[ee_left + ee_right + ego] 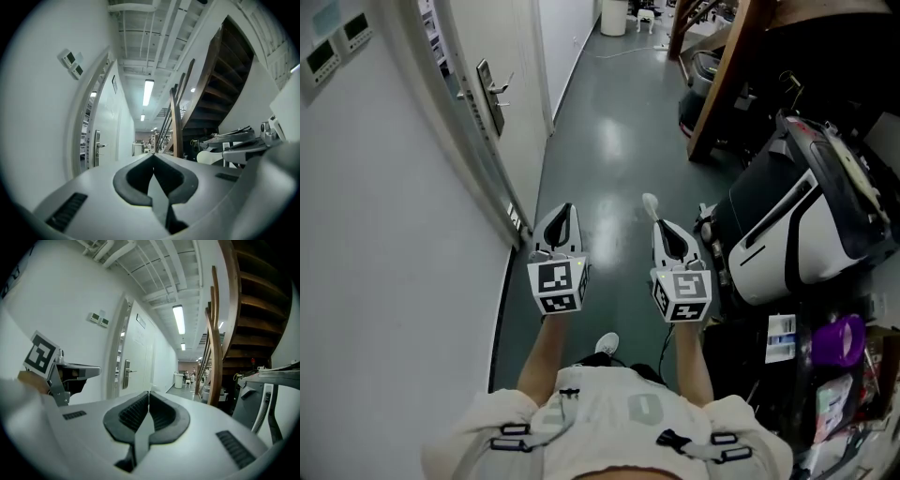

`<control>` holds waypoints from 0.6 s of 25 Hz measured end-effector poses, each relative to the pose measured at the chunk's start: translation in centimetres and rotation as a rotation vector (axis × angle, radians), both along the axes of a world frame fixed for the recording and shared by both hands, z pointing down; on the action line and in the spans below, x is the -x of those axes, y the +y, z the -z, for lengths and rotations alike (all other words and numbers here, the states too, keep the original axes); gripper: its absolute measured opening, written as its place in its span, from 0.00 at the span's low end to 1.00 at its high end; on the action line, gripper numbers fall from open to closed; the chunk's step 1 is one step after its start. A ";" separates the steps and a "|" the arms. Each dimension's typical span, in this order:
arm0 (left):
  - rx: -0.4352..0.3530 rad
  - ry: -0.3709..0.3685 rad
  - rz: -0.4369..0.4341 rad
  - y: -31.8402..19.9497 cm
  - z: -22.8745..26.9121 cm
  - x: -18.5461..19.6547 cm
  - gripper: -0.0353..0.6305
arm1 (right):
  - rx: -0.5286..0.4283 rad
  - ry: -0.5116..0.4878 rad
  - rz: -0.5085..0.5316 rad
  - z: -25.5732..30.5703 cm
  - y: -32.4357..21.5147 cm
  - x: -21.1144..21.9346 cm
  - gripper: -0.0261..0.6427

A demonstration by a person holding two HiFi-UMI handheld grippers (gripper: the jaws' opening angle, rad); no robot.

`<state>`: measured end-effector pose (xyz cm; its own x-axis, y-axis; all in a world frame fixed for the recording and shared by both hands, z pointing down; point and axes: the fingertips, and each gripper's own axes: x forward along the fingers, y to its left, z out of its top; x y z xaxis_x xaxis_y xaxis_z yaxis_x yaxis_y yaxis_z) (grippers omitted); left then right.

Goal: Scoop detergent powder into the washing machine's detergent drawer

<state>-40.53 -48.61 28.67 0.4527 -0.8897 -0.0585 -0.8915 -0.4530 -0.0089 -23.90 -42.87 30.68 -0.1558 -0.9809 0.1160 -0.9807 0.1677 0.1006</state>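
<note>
Currently both grippers are held level out in front of the person, over a glossy dark green floor (609, 141), just past the white door (520, 56) and on its corridor side.

Left gripper (564, 210): jaws pressed together, nothing between them. Its own view confirms this, with the black pads (136, 180) meeting at the tip. It is the gripper nearer the door.

Right gripper (661, 225): jaws clamped on a white scoop (650, 201). The handle is pinched between the pads and the rounded bowl pokes out beyond the tips, pointing down the corridor. It is the gripper farther from the door.

- The door is closed, with a metal handle (492, 94) facing the corridor.
- Two small wall panels (337, 42) sit on the white wall on the person's side of the door.
- Across the corridor from the door there is a wooden staircase (722, 75), and nearer the person a black-and-white machine (797, 225) on the floor.
- A white bin (614, 17) stands far down the corridor beyond the door.

No view shows enough of the scoop's bowl to tell whether it is loaded.
</note>
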 end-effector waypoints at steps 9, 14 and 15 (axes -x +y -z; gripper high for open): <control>0.044 -0.020 -0.010 2.2 0.3 -2.6 0.08 | -0.003 -0.007 -0.046 1.5 2.7 -2.9 0.06; 0.025 -0.027 -0.049 4.1 0.4 -5.9 0.08 | 0.006 -0.014 -0.074 1.1 4.6 -5.4 0.06; 0.027 -0.029 -0.056 4.5 0.3 -6.3 0.08 | 0.005 -0.013 -0.079 1.1 5.1 -5.6 0.06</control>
